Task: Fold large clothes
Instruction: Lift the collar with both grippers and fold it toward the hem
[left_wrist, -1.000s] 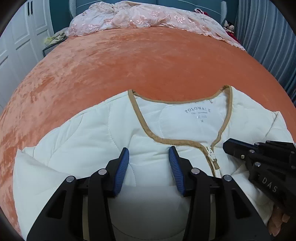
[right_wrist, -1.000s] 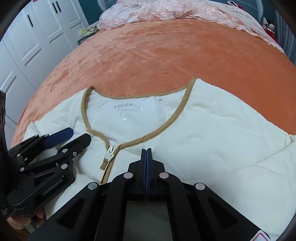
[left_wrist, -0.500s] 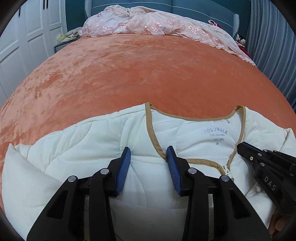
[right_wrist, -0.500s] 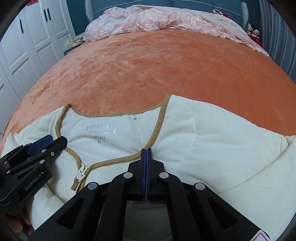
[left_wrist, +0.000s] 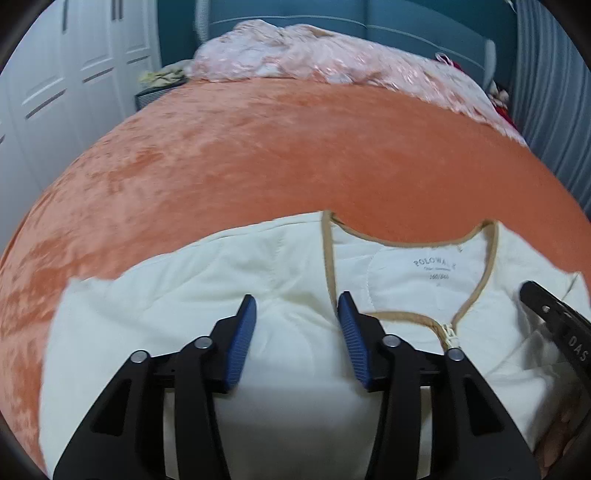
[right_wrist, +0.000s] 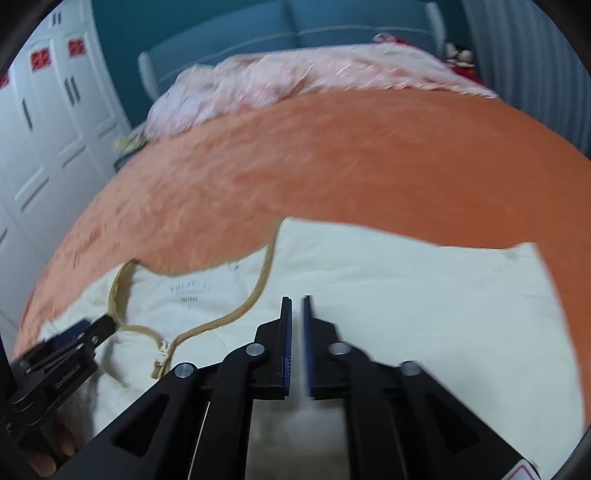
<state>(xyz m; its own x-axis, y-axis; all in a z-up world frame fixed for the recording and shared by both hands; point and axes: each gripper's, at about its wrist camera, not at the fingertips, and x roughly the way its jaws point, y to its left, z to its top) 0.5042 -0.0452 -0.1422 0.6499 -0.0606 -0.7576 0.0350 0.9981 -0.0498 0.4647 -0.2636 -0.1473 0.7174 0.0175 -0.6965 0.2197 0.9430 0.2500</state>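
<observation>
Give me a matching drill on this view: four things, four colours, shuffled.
Things:
1. quilted zip-front jacket
2. velvet bedspread
3. neckline trim on the jacket
4. grip pads of the left tongs

Colours:
A. tan
B. blue
C. cream
D. orange

Pairs: 1-C, 2-D, 3-A, 4-B
</observation>
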